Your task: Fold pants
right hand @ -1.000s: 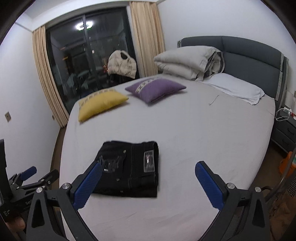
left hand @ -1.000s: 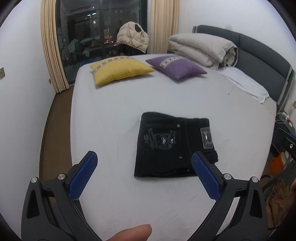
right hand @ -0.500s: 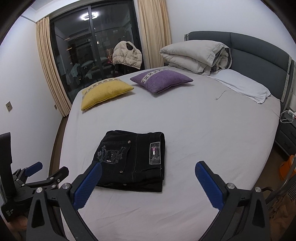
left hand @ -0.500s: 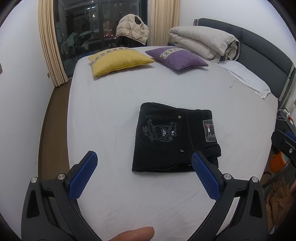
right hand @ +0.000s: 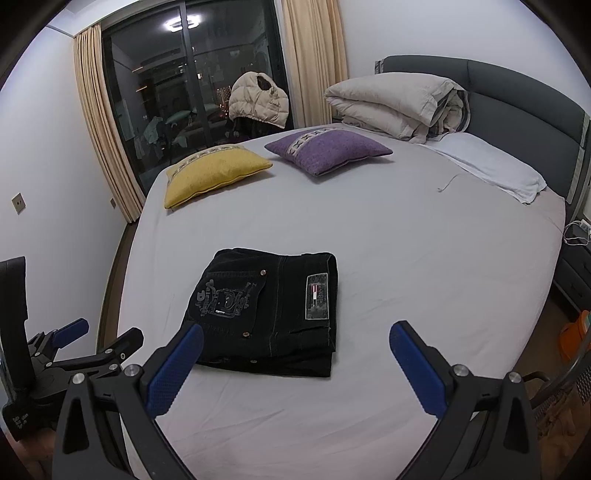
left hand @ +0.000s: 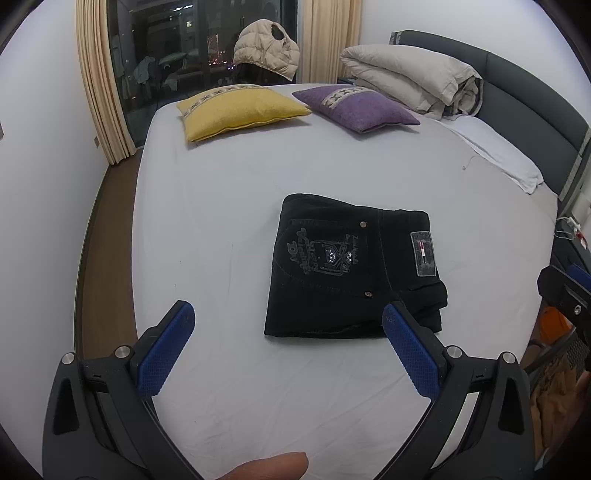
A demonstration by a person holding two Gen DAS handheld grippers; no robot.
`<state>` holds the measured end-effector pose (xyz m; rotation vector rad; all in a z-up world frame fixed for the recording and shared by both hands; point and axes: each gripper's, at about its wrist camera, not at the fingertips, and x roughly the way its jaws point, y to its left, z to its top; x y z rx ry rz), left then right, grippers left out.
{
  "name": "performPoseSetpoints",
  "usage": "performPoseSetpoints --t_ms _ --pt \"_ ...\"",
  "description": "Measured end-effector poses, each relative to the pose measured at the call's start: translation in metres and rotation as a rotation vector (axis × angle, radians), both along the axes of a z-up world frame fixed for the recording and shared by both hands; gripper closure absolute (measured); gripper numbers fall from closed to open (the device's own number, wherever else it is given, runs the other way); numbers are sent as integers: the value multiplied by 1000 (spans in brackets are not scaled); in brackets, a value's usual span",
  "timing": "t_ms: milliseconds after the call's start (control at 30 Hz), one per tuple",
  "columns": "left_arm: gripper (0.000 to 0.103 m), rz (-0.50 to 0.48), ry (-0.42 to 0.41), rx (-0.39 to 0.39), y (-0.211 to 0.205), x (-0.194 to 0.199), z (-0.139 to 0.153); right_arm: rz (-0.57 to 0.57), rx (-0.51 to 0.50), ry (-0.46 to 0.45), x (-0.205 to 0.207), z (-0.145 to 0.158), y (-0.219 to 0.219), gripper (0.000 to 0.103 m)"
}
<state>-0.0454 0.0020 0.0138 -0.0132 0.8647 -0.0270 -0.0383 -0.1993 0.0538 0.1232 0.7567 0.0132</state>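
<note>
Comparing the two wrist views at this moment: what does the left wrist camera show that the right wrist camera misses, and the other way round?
Only the left wrist view shows a fingertip at the bottom edge, and the right hand-held gripper from the side at the right edge.

Only the right wrist view shows the left hand-held gripper from the side at the left edge, a ceiling light's reflection in the window, and a wall switch.

Both show the folded black pants lying free on the bed, each camera's own fingers wide open, the yellow pillow, the purple pillow and the rolled duvet.

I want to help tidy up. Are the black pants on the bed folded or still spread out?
Folded. The black pants lie as a compact rectangle on the bed, layered edges stacked at one side, no legs stretched out.
</note>
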Motion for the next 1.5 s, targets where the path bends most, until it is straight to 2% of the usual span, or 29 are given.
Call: performPoseSetpoints --t_ms 1500 --pt "0 7 5 -6 -5 0 -9 19 -4 21 -1 -8 8 0"
